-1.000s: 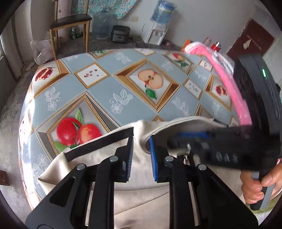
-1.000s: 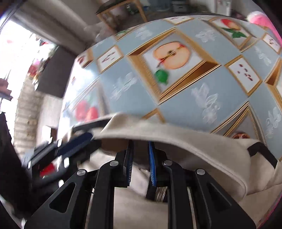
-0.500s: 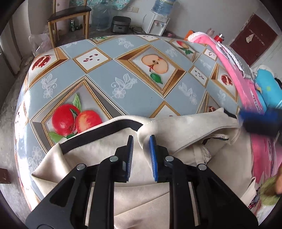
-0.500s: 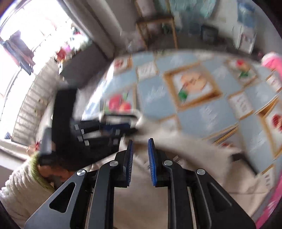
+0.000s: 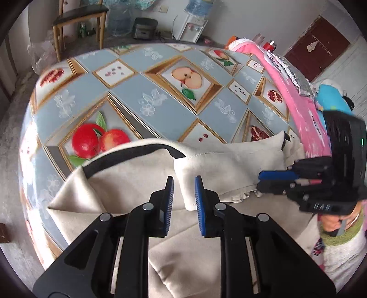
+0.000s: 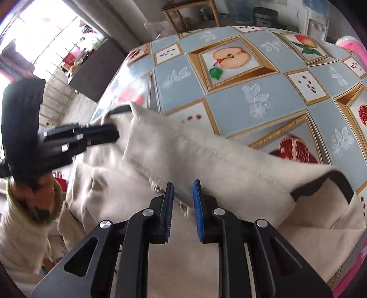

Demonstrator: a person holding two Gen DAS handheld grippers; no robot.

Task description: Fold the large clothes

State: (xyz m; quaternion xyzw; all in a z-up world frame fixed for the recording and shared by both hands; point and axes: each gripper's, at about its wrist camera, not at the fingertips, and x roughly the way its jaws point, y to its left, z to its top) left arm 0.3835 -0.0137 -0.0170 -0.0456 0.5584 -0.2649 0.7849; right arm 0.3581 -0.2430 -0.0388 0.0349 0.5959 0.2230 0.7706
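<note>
A beige garment [image 5: 142, 183] with black trim lies bunched on the near part of the fruit-patterned tablecloth [image 5: 160, 107]. My left gripper [image 5: 183, 190] has a fold of the beige cloth between its blue pads, which stand a little apart. My right gripper [image 6: 182, 192] is at the frayed edge of the garment [image 6: 206, 165], its pads a little apart with cloth edge between them. In the left wrist view the right gripper [image 5: 270, 181] sits at the right over the garment. In the right wrist view the left gripper [image 6: 107, 133] is at the left by the black collar band.
A pile of pink and blue clothes [image 5: 305, 107] lies along the table's right side. A wooden chair [image 5: 78, 20], a water dispenser [image 5: 190, 29] and a small appliance stand on the floor beyond the table. A window is to the left in the right wrist view.
My right gripper swung back down to the garment's frayed edge, to the right of my left gripper. The beige fold has been drawn out wider across the table.
</note>
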